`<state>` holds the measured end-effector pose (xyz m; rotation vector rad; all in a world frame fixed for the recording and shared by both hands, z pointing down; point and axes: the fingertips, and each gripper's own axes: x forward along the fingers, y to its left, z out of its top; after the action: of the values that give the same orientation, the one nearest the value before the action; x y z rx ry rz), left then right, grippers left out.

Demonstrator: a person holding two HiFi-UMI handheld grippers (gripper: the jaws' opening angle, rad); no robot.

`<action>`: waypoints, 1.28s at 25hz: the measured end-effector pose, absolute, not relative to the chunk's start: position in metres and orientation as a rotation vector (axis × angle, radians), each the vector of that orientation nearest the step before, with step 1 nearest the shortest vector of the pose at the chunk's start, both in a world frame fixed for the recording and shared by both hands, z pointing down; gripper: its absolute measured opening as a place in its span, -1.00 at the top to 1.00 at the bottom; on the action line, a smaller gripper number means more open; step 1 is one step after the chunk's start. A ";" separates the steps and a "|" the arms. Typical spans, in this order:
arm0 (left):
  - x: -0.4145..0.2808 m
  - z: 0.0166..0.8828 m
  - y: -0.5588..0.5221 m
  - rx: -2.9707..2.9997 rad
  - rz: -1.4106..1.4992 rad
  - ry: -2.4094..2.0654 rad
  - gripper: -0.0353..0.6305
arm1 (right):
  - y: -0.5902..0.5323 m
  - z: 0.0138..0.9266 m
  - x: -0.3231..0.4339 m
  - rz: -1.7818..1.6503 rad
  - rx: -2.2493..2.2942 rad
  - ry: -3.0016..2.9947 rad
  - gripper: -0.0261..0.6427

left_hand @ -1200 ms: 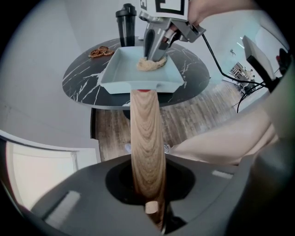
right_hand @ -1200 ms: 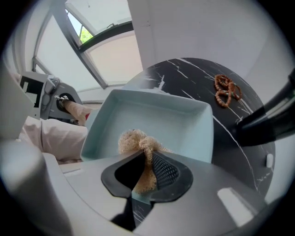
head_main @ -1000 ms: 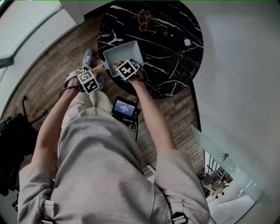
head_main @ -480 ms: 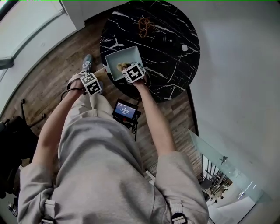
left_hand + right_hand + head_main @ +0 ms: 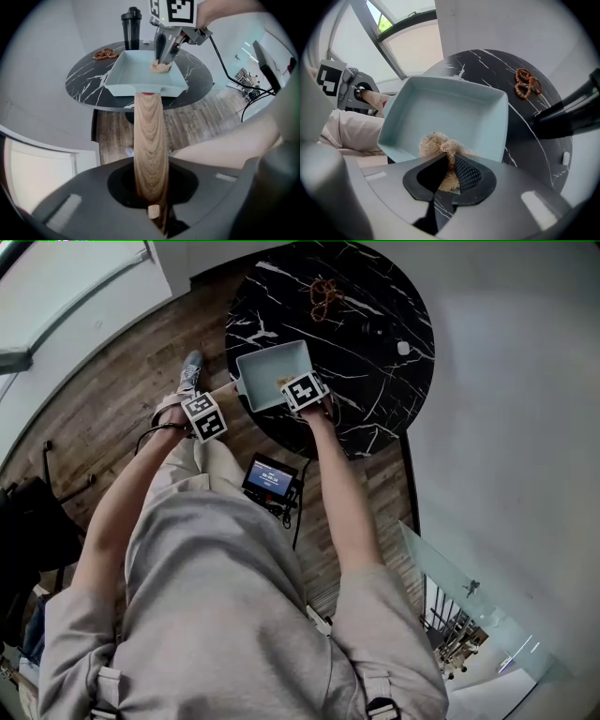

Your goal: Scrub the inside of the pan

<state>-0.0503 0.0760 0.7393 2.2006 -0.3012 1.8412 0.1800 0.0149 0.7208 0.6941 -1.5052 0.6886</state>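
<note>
A pale blue square pan [image 5: 267, 371] [image 5: 136, 71] [image 5: 454, 112] sits on the black marble table [image 5: 370, 324]. Its wooden handle [image 5: 149, 140] sticks out over the table's edge, and my left gripper [image 5: 217, 409] [image 5: 157, 213] is shut on that handle. My right gripper [image 5: 298, 382] [image 5: 450, 176] points down into the pan's near right corner, shut on a tan fibrous scrubber [image 5: 440, 143] [image 5: 161, 67] that rests on the pan's floor.
A brown bead string [image 5: 325, 292] [image 5: 527, 83] and a small white object [image 5: 403, 348] lie on the table. A black bottle [image 5: 131, 28] stands at its far side. A small screen device [image 5: 269, 479] lies on the wooden floor beside the person's legs.
My right gripper has slid the scrubber across the pan's floor toward the right side. The left gripper has kept its hold on the handle.
</note>
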 end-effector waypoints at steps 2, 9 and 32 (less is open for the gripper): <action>-0.051 0.740 0.075 2.190 1.843 -0.307 0.79 | 0.019 0.721 0.170 0.707 0.669 -1.506 0.72; -0.051 0.740 0.076 2.158 1.833 -0.320 0.79 | 0.037 0.726 0.121 0.765 0.569 -1.567 0.72; -0.004 0.506 0.084 3.014 0.880 -0.738 0.45 | 0.092 0.450 0.153 0.657 1.697 -2.373 0.72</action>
<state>-0.0042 0.0844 0.5064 3.0141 -0.7377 0.8804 0.1532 0.0925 0.4503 1.6970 -2.3733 0.6567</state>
